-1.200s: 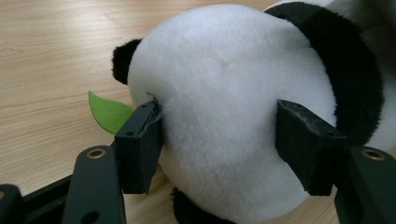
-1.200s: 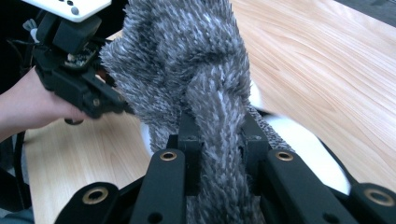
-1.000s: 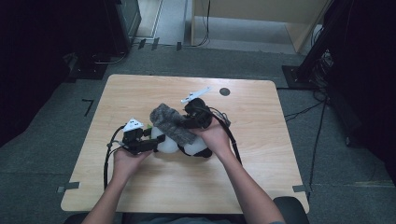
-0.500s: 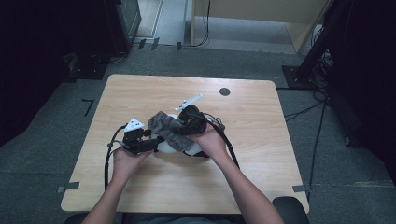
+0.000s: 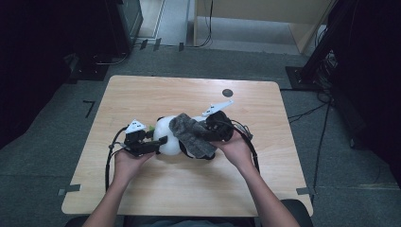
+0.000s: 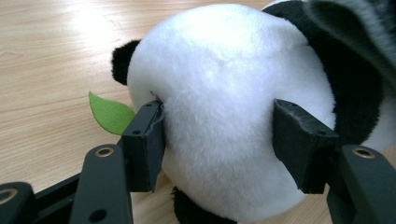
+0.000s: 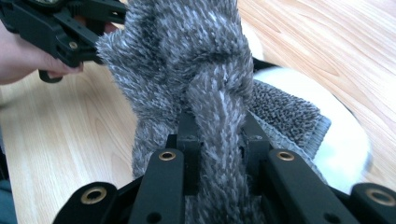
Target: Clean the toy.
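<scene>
Near the middle of the wooden table [image 5: 142, 99]: a plush panda [image 5: 166, 136], lying on the tabletop between the two hands. Left gripper [image 5: 150, 144] clamped on its white round body, pads [image 6: 148, 144] pressed into the fur on either side, jaws just eased inward a little. Green felt leaf [image 6: 109, 112] just beside the left pad, black ear beyond it. Right gripper [image 5: 208, 134] pinched tight on a fold of shaggy grey cloth [image 5: 191, 137], held up against the panda and draped partly over its right side. Small dark round mark [image 5: 227, 92] farther back on the table, well apart.
</scene>
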`<control>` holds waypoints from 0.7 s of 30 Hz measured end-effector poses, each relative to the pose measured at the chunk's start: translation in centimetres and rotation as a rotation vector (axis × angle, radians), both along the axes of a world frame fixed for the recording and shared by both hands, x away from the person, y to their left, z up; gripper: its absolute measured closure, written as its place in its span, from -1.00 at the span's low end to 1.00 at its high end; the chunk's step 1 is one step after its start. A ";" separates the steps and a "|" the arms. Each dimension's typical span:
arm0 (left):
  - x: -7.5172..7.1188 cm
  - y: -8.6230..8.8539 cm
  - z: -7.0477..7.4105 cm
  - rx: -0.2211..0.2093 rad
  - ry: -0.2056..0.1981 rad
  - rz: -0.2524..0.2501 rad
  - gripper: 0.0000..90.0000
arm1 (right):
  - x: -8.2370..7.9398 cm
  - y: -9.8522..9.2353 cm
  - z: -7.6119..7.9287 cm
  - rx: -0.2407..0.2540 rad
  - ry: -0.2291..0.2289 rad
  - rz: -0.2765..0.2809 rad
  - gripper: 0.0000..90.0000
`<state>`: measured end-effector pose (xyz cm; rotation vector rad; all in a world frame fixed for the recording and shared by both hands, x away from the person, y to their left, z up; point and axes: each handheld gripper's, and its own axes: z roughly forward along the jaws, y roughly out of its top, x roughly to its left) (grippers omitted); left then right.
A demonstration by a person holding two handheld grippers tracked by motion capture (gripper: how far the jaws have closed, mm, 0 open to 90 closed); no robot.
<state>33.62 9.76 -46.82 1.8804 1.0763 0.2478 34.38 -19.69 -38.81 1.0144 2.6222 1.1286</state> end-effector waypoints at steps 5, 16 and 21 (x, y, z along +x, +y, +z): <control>0.0 0.0 0.0 -0.004 0.002 0.002 -0.15 | -0.5 -2.0 0.1 0.000 -0.004 -0.033 0.67; 0.0 0.1 -0.1 -0.007 0.002 0.000 -0.16 | -1.5 -6.1 -1.6 0.006 0.006 -0.136 0.66; 0.0 0.1 -0.1 -0.009 0.005 0.002 -0.16 | -1.7 -7.1 -2.0 0.006 0.023 -0.168 0.67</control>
